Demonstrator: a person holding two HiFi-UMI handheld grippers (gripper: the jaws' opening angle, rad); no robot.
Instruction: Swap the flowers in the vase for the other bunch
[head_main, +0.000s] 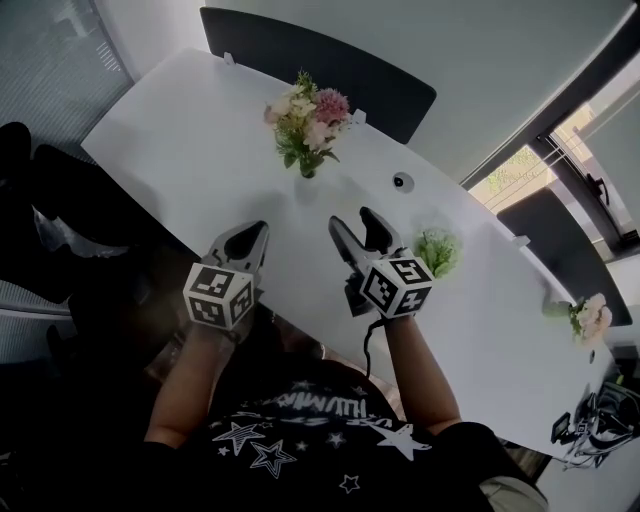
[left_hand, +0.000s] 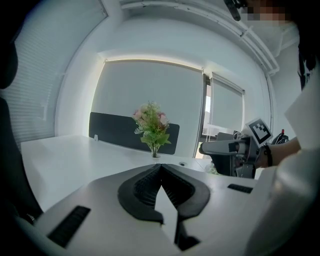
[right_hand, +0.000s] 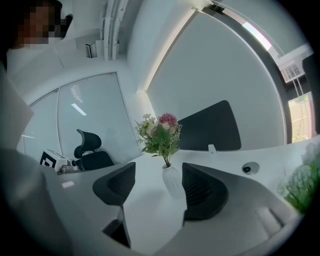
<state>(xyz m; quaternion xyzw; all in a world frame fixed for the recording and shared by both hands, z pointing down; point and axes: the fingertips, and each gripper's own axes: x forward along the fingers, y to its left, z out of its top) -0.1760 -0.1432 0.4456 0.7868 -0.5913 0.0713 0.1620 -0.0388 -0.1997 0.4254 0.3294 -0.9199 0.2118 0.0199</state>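
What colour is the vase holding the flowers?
White; the vase shows best in the right gripper view.

Open tabletop (head_main: 190, 150) stretches from the right tongs (head_main: 352, 218) to the vase (head_main: 308, 170).

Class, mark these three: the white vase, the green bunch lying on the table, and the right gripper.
vase (right_hand: 171, 181): right gripper view, on its white body.
green bunch (head_main: 437, 250): head view, on its leafy middle.
right gripper (head_main: 351, 218): head view, midway between its open jaws.

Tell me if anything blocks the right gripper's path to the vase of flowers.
Nothing visible does. Only bare white table lies between the open right gripper and the white vase holding the pink-and-cream bunch.
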